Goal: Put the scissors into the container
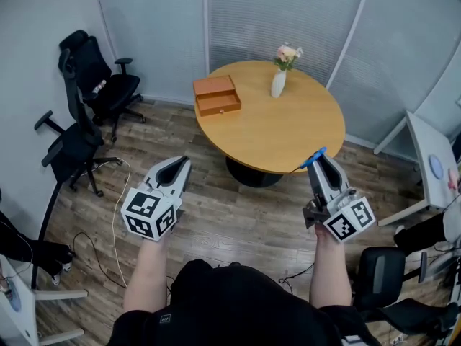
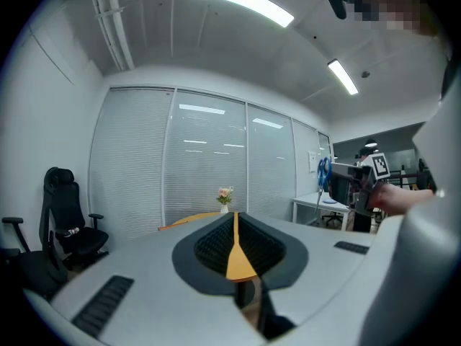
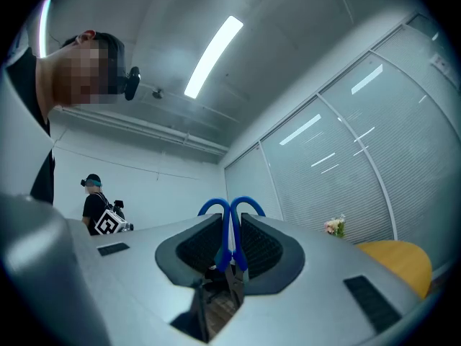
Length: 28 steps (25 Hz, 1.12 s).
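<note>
Left gripper (image 2: 234,222) fingers closed together, nothing between them, pointing over the round wooden counter (image 2: 184,221) toward a flower vase (image 2: 225,196) in front of the blinds (image 2: 202,164). Black office chair (image 2: 63,218) at far left. Right gripper (image 2: 338,182) off to the right, blue scissors (image 2: 324,170) at its tip.

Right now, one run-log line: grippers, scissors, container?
left gripper: shut, empty | right gripper: shut on scissors | container: orange, on round table, apart from both grippers | task: scissors not yet in
</note>
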Each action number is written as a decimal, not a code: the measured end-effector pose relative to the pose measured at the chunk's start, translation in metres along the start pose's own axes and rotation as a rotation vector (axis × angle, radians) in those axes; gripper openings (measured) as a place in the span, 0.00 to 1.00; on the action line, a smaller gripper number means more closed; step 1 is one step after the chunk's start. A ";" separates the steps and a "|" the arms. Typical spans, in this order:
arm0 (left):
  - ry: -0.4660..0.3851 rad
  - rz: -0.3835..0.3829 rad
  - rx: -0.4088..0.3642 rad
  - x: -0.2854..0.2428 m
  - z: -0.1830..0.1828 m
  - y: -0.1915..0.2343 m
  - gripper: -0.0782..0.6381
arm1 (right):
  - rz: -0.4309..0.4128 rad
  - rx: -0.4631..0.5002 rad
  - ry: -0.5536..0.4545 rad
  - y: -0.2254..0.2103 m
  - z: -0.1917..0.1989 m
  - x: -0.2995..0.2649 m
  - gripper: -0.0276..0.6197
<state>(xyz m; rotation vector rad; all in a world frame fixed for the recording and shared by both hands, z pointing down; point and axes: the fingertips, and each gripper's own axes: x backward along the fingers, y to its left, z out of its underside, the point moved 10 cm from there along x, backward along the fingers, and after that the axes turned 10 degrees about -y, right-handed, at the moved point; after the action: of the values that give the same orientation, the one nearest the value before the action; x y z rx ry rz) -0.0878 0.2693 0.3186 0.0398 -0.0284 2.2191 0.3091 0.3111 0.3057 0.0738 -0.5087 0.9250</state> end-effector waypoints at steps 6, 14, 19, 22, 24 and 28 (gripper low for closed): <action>0.028 -0.010 0.003 -0.011 0.009 -0.009 0.15 | -0.008 -0.036 0.012 -0.019 0.009 -0.001 0.19; 0.032 -0.030 0.026 -0.035 0.022 0.030 0.15 | -0.003 -0.060 0.036 -0.038 0.038 -0.037 0.19; 0.043 -0.027 0.036 -0.064 0.031 0.072 0.15 | 0.020 -0.063 0.053 -0.058 0.059 -0.076 0.19; 0.045 -0.032 0.042 -0.081 0.032 0.108 0.15 | 0.021 -0.067 0.066 -0.066 0.076 -0.111 0.19; 0.046 -0.036 0.048 -0.090 0.034 0.135 0.15 | 0.017 -0.066 0.076 -0.068 0.088 -0.138 0.19; 0.041 -0.034 0.057 -0.107 0.035 0.184 0.15 | 0.006 -0.062 0.086 -0.067 0.108 -0.189 0.19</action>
<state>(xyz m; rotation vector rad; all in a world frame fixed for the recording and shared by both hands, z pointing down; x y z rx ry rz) -0.1693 0.0718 0.3483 0.0255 0.0579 2.1858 0.2258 0.1000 0.3254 -0.0234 -0.4581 0.9141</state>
